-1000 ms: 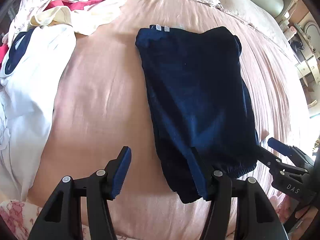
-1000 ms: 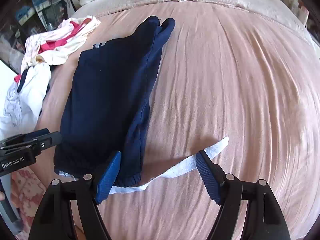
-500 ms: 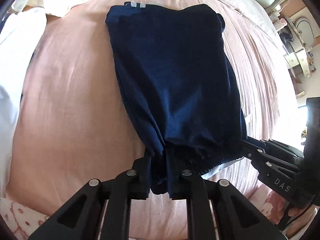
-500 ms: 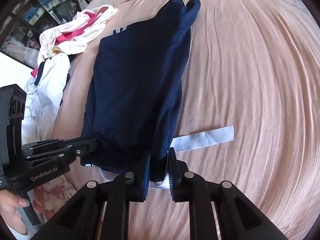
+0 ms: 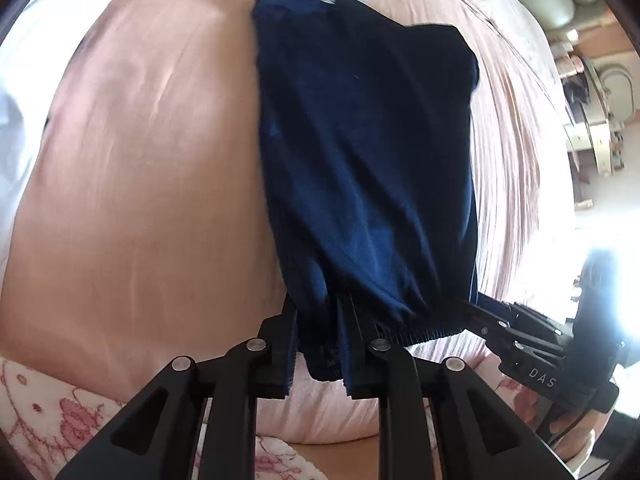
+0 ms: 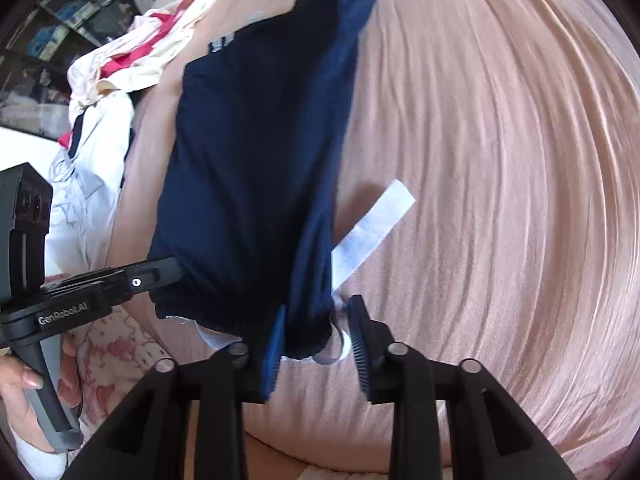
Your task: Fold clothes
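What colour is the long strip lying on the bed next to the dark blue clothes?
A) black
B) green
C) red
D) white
D, because in the right wrist view the strip looks white against the pink bedspread, poking out from beside the navy garment.

We could read two markings, both on the tools. In the left wrist view, the black plastic right gripper [image 5: 464,312] reaching in from the right edge carried pale letters "DAS" on its body. In the right wrist view, the black plastic left gripper [image 6: 176,270] coming in from the left edge bore white lettering "GenRobot.AI" along its side. Nothing else in either view was legible to us.
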`<state>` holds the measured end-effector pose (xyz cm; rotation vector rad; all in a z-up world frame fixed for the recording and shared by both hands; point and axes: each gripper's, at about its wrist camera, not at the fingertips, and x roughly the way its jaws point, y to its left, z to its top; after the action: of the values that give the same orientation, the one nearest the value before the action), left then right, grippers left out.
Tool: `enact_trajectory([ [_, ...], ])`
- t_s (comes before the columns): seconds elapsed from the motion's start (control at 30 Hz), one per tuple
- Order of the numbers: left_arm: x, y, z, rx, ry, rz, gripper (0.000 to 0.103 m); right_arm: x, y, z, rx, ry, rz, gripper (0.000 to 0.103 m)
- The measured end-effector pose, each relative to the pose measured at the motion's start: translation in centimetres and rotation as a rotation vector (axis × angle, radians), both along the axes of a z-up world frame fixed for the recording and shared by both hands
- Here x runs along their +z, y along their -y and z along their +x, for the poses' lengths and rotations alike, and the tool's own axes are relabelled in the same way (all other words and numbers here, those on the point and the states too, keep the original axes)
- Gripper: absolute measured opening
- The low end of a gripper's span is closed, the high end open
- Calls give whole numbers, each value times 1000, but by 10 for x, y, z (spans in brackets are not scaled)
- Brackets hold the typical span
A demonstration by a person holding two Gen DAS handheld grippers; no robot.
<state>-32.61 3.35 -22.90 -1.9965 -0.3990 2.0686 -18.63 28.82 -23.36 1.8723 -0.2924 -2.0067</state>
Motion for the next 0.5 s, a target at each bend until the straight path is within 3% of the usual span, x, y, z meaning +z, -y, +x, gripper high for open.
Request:
enact_trajectory([
  [0.1,22,15,-26,26,-99,-32,30,15,-12,-4,-69,-53,-6,36],
  [0.17,32,20,-49,25,-172,-61,47,36,-16,-15,-108,-155,53,36],
  [0.27,20,24,-60,-28,-209,-160,47,68,1,-51,-70,-334,145,36],
  [0.37,6,31,-76,-22,-214,-202,47,75,26,-94,2,-455,227,36],
  [0.5,-5,21,-100,-66,-260,-230,47,65,-7,-138,22,-449,230,36],
])
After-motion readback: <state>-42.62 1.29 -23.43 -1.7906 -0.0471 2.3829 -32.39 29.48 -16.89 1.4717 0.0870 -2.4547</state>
